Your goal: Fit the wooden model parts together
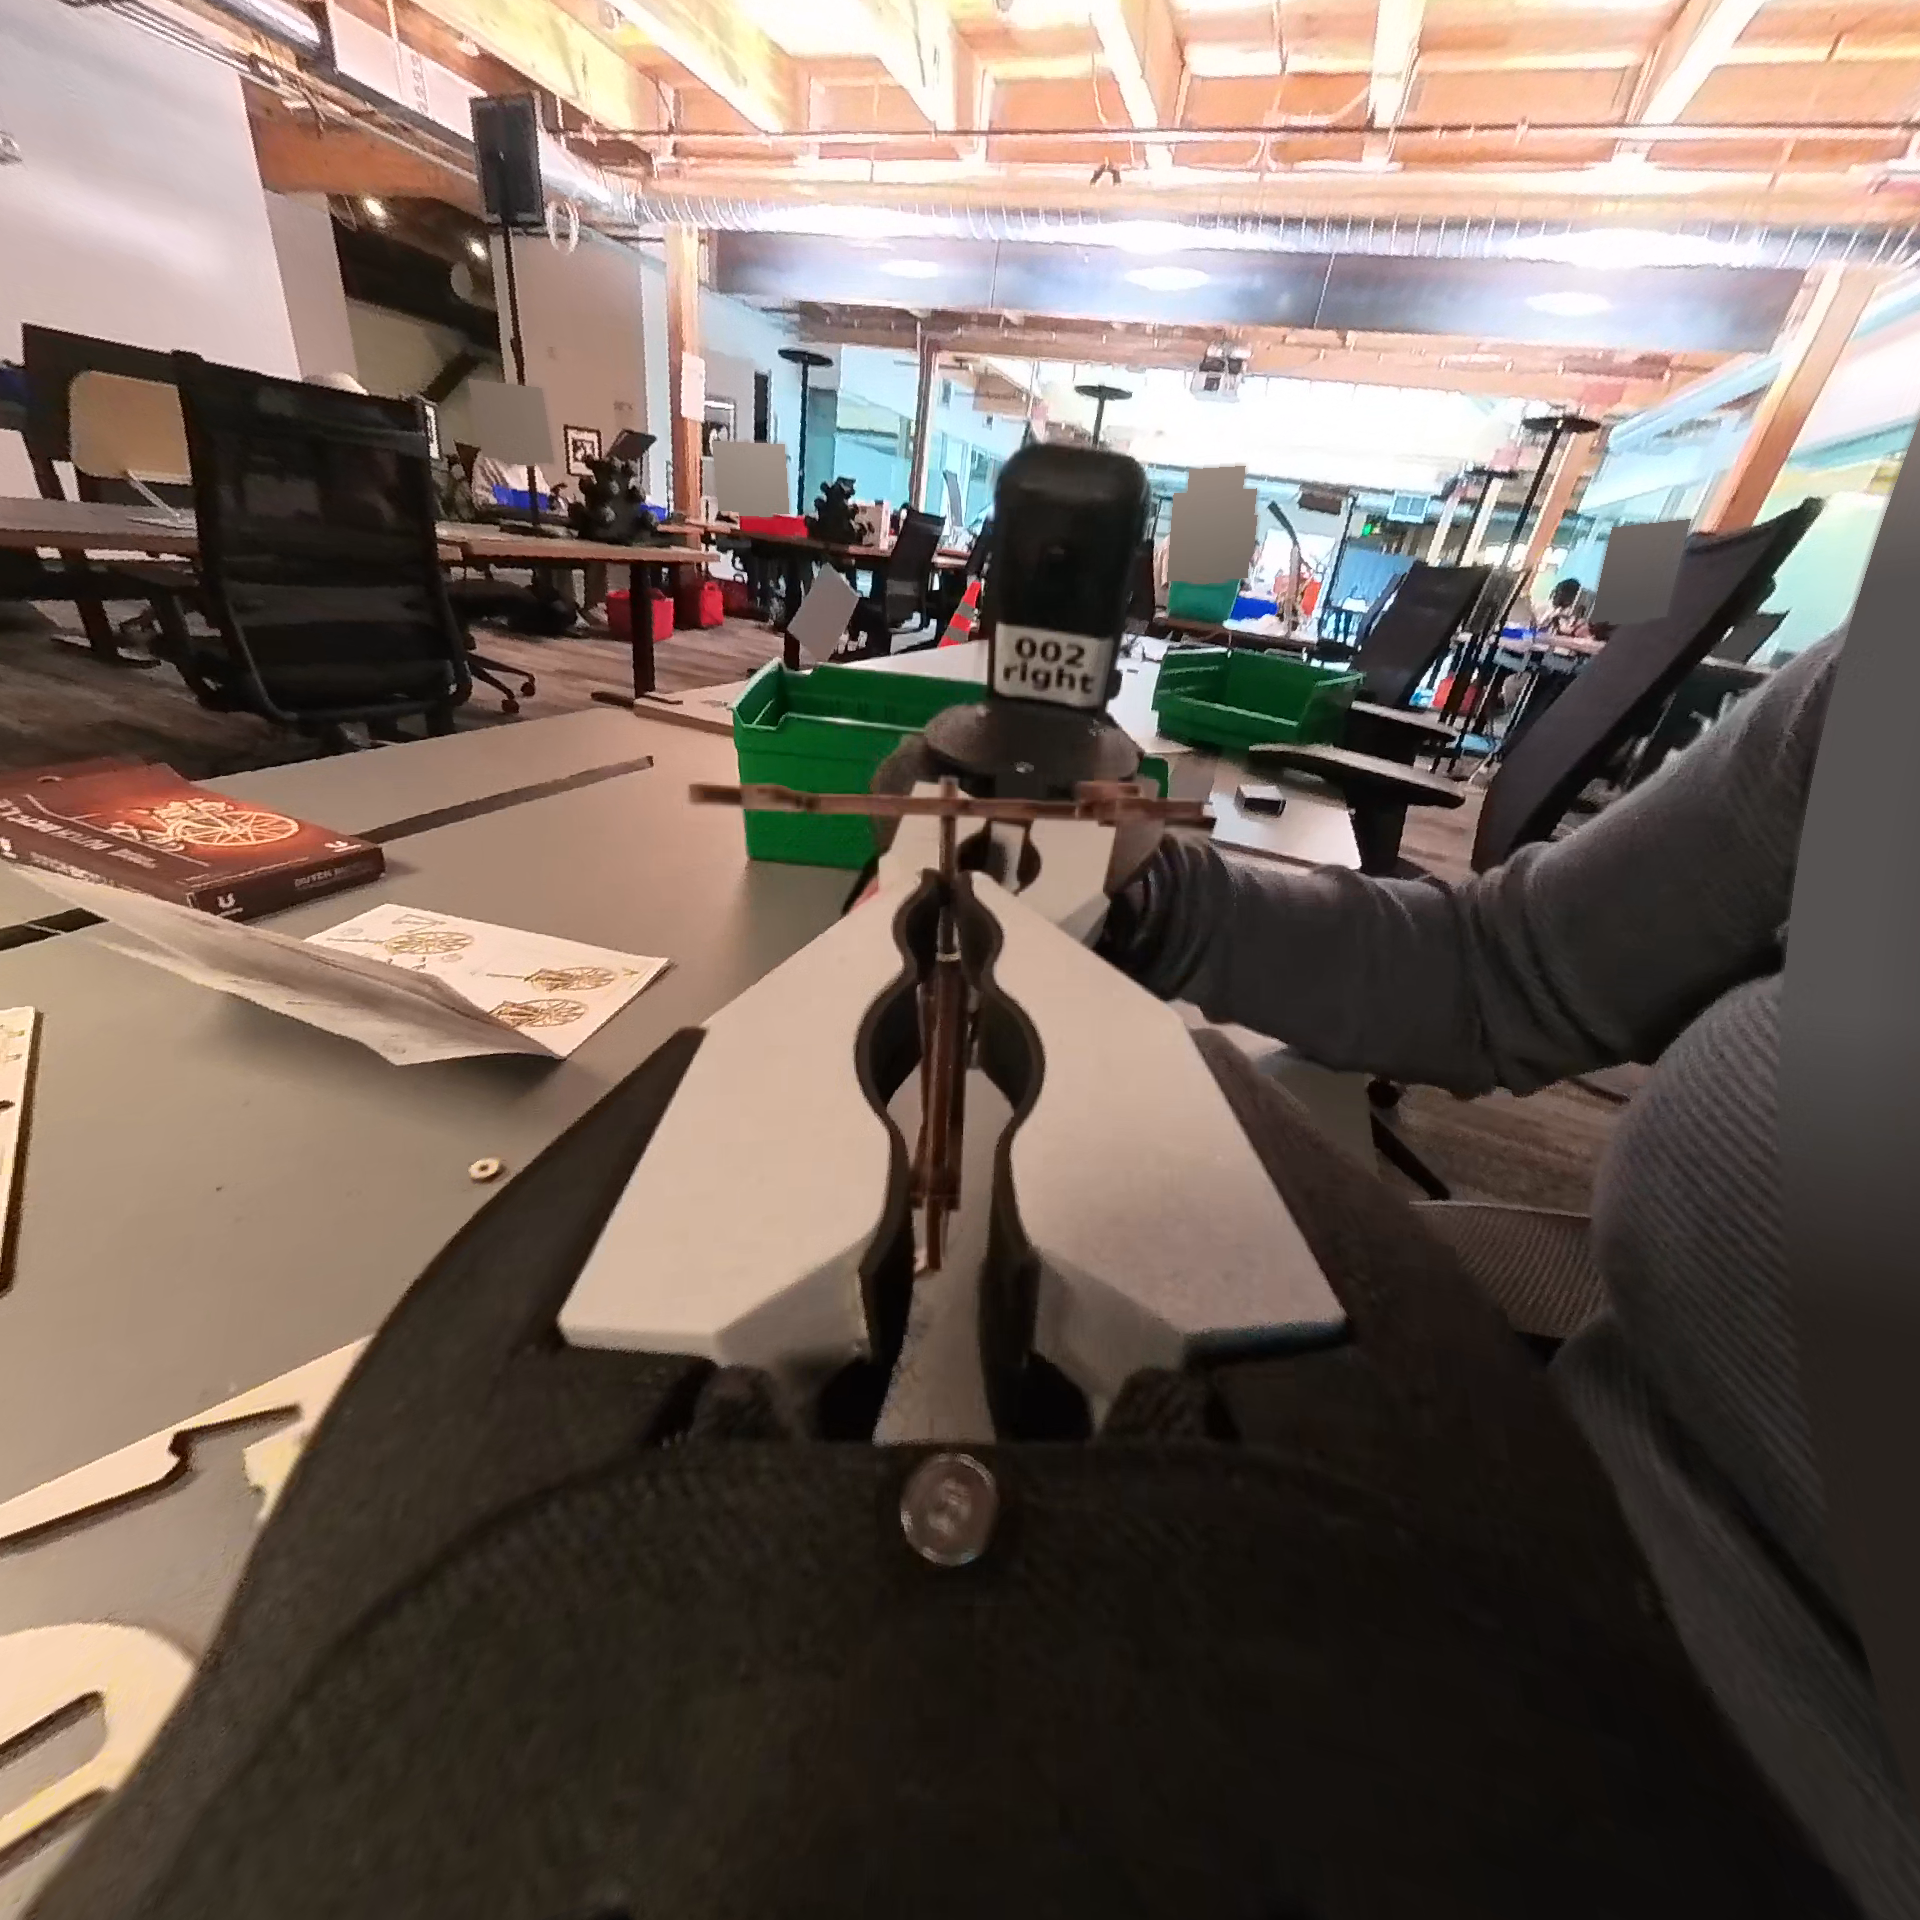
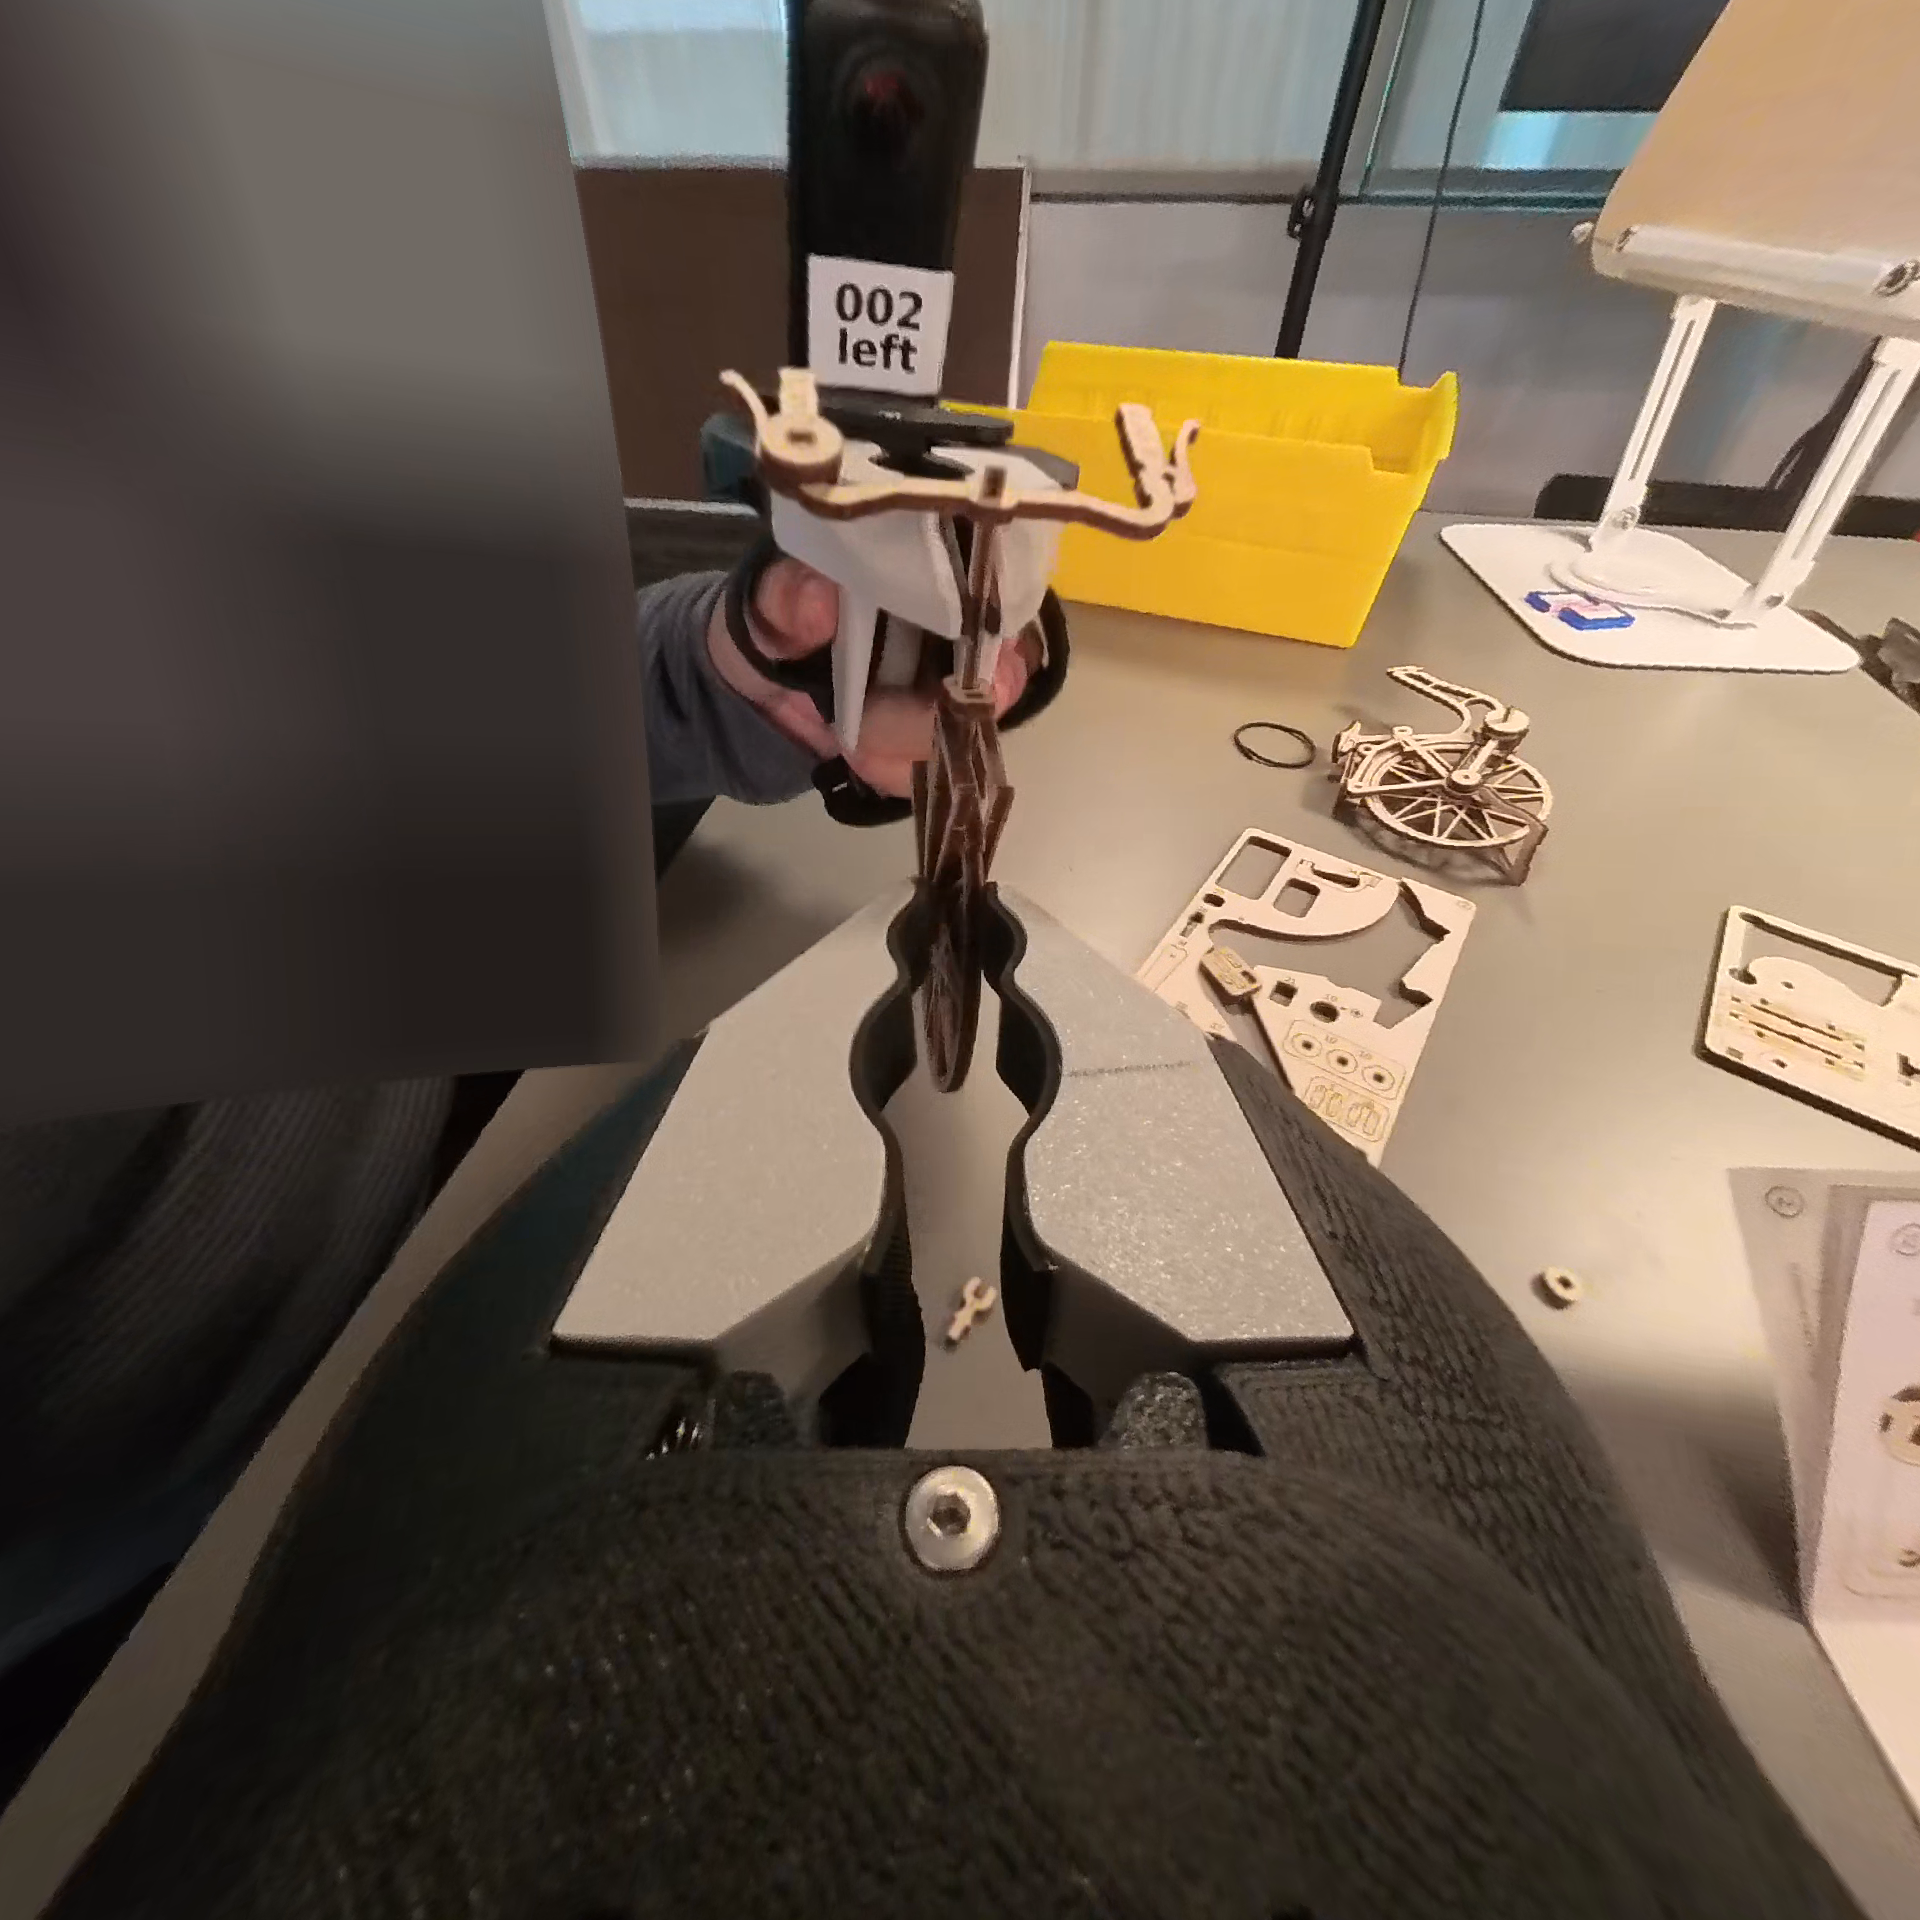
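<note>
A wooden front-wheel assembly, made of handlebar [image 2: 961, 499], fork and spoked wheel [image 2: 951, 997], hangs in the air between my two grippers, which face each other. My left gripper [image 1: 943, 883] is shut on the fork just below the handlebar [image 1: 945, 805]; it also shows in the right wrist view [image 2: 966, 603]. My right gripper [image 2: 951, 899] is shut on the wheel, seen edge-on between its fingers. A part-built wooden bicycle rear [image 2: 1439, 779] lies on the grey table [image 2: 1143, 727].
Cut-out wooden sheets [image 2: 1288, 987] [image 2: 1808, 1029], a black rubber ring [image 2: 1273, 745], a small loose wooden piece [image 2: 969, 1311], a yellow bin [image 2: 1247, 499] and a white stand [image 2: 1662, 416] are to the right. A green bin [image 1: 821, 769], box [image 1: 177, 842] and instruction sheet [image 1: 488, 966] are to the left. The tips of one gripper are about 5 cm away from the tips of the other.
</note>
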A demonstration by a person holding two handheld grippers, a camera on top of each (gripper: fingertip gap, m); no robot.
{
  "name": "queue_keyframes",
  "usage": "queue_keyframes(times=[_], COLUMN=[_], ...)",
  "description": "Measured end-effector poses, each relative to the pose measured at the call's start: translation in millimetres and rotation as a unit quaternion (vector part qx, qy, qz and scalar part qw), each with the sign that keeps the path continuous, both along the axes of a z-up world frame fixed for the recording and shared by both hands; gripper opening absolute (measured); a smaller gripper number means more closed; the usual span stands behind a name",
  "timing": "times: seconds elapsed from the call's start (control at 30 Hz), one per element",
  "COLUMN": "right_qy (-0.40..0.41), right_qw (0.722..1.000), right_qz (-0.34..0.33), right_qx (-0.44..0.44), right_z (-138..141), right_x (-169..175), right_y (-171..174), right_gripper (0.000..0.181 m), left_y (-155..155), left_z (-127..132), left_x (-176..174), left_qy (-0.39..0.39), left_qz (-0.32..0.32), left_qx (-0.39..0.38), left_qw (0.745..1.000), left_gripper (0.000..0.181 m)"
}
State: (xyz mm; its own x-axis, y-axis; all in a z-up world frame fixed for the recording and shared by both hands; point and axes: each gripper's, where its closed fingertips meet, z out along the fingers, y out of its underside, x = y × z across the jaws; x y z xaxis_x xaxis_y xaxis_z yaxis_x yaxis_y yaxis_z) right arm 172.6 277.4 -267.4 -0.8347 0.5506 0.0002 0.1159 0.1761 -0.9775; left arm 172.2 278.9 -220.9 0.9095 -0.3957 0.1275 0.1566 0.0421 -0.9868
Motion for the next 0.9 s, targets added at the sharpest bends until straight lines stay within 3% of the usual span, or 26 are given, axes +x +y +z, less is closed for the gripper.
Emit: queue_keyframes(times=[0.43,0.57,0.73,0.77,0.8,0.9], right_qy=[0.025,0.024,0.022,0.023,0.011,-0.055], right_qw=[0.998,0.998,0.998,0.998,0.999,0.992], right_qz=[-0.012,-0.017,0.002,0.004,-0.005,-0.068], right_qx=[-0.048,-0.051,-0.052,-0.053,-0.044,0.09], right_z=[8.5,8.2,6.6,6.9,4.3,-37.7], right_x=[-0.3,-1.8,2.5,4.2,3.3,-4.6], right_y=[1.5,3.6,-1.3,-0.8,4.8,47.4], right_gripper=[0.006,0.006,0.008,0.026,0.042,0.038], left_y=[7.3,6.4,7.7,7.0,6.5,-2.3], left_z=[3.7,7.5,7.0,6.6,6.0,3.1], left_x=[0.5,3.7,7.2,7.3,3.1,-10.2], left_qy=[-0.043,-0.057,-0.047,-0.049,-0.053,-0.053], left_qz=[-0.008,-0.024,-0.032,-0.037,-0.031,-0.015], left_qx=[0.005,0.023,0.033,0.028,0.021,0.003], left_qw=[0.999,0.998,0.998,0.998,0.998,0.998], left_gripper=[0.02,0.018,0.002,0.001,0.001,0.002])
